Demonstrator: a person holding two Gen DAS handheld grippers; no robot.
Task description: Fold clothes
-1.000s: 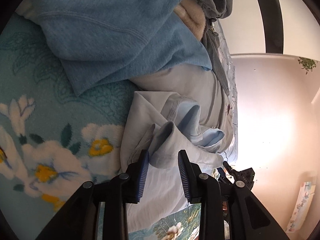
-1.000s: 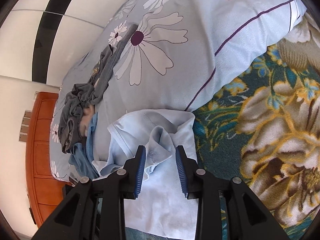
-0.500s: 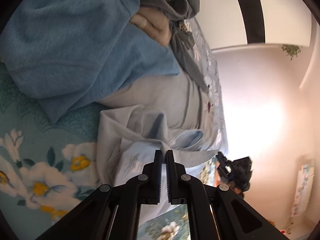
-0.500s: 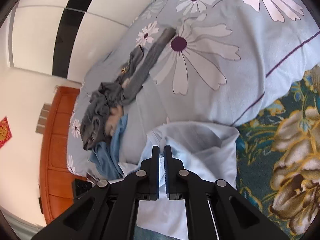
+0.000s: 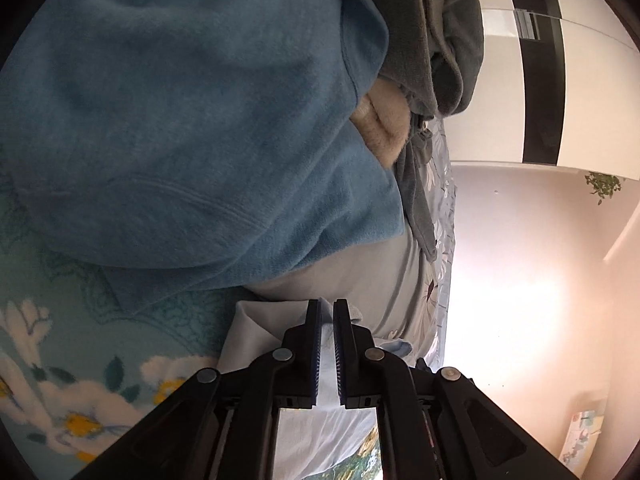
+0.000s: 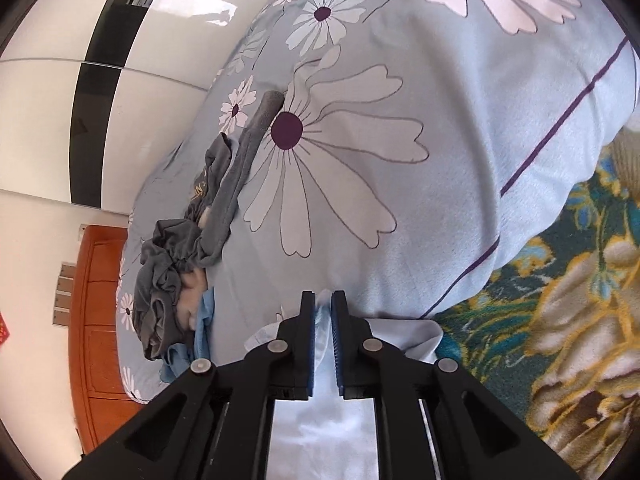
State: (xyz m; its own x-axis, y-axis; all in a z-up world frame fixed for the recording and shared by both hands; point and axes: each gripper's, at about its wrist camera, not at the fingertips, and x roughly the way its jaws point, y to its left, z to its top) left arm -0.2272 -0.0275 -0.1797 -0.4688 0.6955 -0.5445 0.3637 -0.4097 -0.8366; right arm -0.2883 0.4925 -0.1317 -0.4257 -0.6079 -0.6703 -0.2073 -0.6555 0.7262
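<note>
Left gripper (image 5: 327, 312) pinching light blue garment (image 5: 320, 424), jaws easing apart. Right gripper (image 6: 323, 304) same, gripping its other edge (image 6: 320, 432). Garment on bed (image 6: 400, 240), near blue sweater (image 5: 180, 120). Thin, limp, light fabric; best held by hem corners.

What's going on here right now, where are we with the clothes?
A person holds a tool in each hand, and both are pinched on the same pale blue shirt lying on the bed. The left tool and the right tool each have a fold of it between their pads, with the jaws easing open slightly. A blue sweatshirt and grey garments lie unfolded beyond, on the flowered duvet.
</note>
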